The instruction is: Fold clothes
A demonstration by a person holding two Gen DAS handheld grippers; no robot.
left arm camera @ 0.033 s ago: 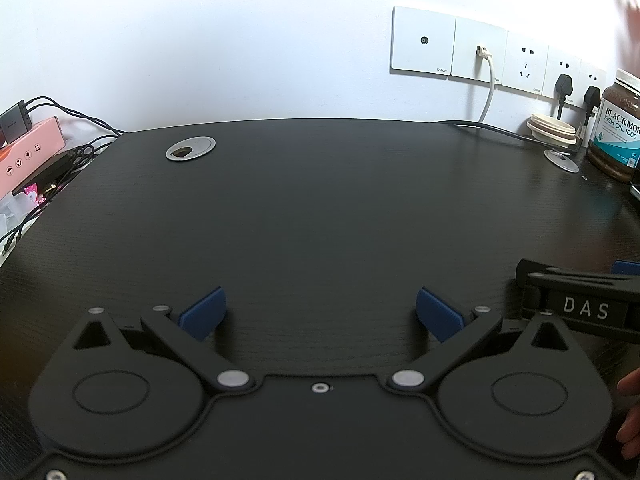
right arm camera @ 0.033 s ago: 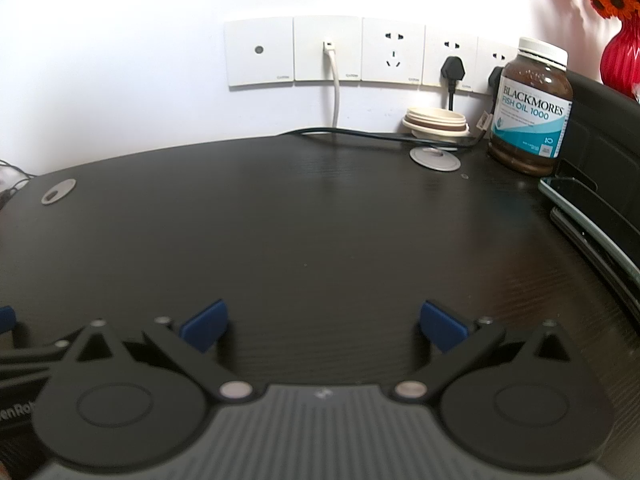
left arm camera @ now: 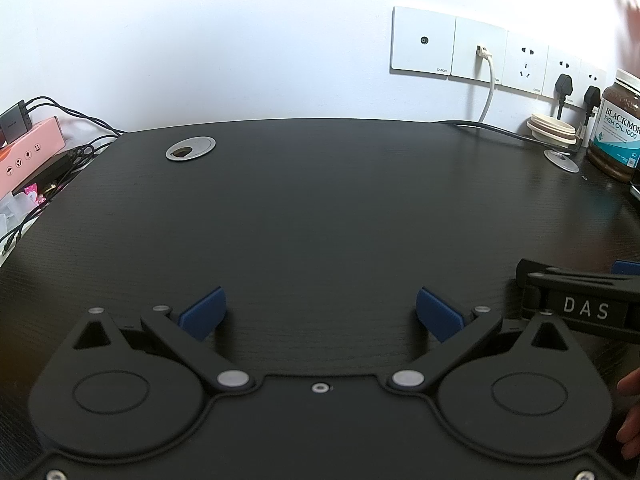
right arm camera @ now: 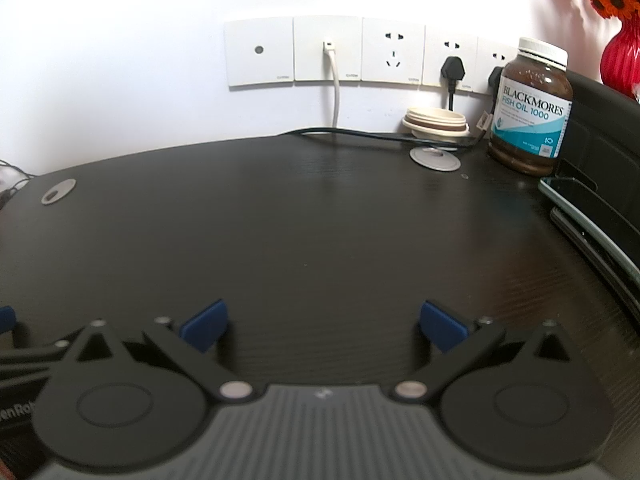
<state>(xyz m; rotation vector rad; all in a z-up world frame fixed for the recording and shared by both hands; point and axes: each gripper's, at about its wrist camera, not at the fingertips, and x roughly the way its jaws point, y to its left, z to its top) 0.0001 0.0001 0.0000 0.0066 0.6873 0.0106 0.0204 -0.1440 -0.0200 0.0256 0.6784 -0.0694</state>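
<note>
No clothes show in either view. My left gripper [left arm camera: 320, 314] is open and empty, its blue pads [left arm camera: 202, 312] wide apart low over the black table [left arm camera: 320, 208]. My right gripper [right arm camera: 324, 326] is open and empty too, low over the same table [right arm camera: 304, 220]. The right gripper's black body, marked DAS [left arm camera: 580, 304], shows at the right edge of the left wrist view, close beside the left gripper. Part of the left gripper [right arm camera: 24, 344] shows at the left edge of the right wrist view.
A brown fish oil bottle [right arm camera: 530, 108], stacked beige lids [right arm camera: 436, 122], wall sockets [right arm camera: 360, 50] with cables and a black tray edge [right arm camera: 592, 220] lie at the back right. A red vase [right arm camera: 622, 56] stands beyond. A pink box [left arm camera: 28, 148] and cables sit left of the table.
</note>
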